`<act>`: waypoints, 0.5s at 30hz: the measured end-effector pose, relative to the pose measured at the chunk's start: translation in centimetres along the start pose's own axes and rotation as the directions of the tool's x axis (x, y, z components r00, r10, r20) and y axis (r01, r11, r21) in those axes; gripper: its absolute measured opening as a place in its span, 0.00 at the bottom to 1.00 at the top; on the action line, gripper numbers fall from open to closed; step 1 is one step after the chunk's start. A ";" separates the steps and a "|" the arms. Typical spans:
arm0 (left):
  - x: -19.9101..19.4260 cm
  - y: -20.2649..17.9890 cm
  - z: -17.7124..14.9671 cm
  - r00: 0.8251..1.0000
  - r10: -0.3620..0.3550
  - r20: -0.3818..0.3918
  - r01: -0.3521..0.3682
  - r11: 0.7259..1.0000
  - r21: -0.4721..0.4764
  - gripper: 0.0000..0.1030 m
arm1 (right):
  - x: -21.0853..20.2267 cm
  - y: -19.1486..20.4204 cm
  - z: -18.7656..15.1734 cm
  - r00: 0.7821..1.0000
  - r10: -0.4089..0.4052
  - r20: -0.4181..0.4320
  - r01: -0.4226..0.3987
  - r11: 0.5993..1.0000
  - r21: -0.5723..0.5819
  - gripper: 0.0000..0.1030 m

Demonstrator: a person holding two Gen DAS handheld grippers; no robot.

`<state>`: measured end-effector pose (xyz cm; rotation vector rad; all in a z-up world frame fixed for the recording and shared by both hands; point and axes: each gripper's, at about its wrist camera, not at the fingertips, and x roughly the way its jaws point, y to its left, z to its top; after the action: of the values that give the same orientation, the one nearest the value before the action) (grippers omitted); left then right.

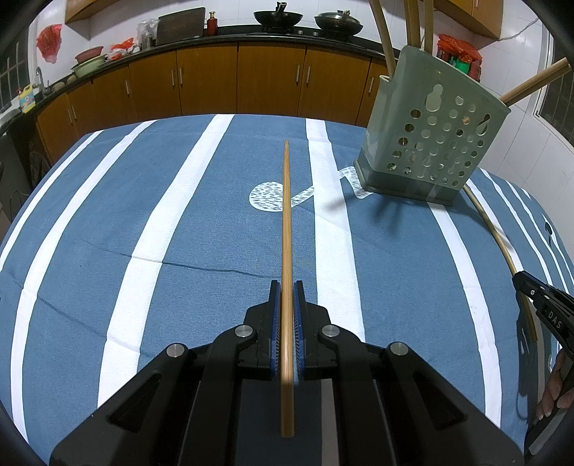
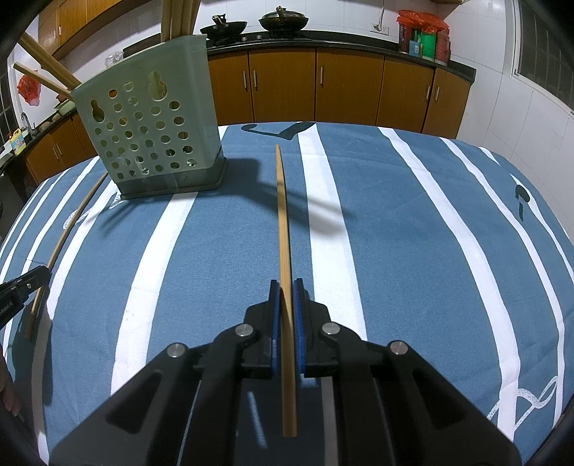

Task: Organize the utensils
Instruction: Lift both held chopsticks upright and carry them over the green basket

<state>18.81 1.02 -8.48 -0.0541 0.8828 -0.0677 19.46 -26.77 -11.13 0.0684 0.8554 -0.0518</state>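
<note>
In the left wrist view, my left gripper (image 1: 286, 286) is shut on a bamboo chopstick (image 1: 287, 215) that points forward over the blue striped tablecloth (image 1: 143, 215). The right wrist view shows my right gripper (image 2: 286, 285) shut the same way on a second chopstick (image 2: 281, 215). A grey-green perforated utensil holder (image 1: 430, 136) (image 2: 150, 132) stands on the table between the two grippers, with several chopsticks leaning out of its top. Each gripper's tip shows at the edge of the other view: the right gripper (image 1: 527, 283) and the left gripper (image 2: 36, 276), each with its chopstick (image 1: 495, 229) (image 2: 68, 229).
Beyond the table's far edge runs a row of brown cabinets (image 1: 269, 79) under a dark counter with two woks (image 1: 278, 18) (image 2: 283, 19). A person's hand (image 1: 552, 394) holds the right gripper at the frame edge. White tiled walls close the right side.
</note>
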 end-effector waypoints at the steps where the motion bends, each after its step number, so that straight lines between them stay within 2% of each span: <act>1: 0.0 0.0 0.0 1.000 0.002 0.000 -0.002 1.000 0.002 0.08 | 0.0 0.0 0.0 1.000 0.003 0.000 -0.003 1.000 0.003 0.10; 8: -0.3 -0.4 -0.4 0.999 0.032 0.000 -0.032 0.998 0.051 0.08 | -0.2 0.0 -0.4 1.000 0.008 0.000 -0.008 1.000 0.012 0.09; 15: -0.6 -0.3 -0.3 1.000 0.023 -0.012 -0.023 0.998 0.062 0.07 | -1.2 -0.5 -0.1 1.000 0.010 0.014 -0.010 1.000 0.020 0.08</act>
<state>18.17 0.76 -8.24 0.0142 0.8936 -0.0738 18.53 -27.23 -10.29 0.0908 0.8402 -0.0509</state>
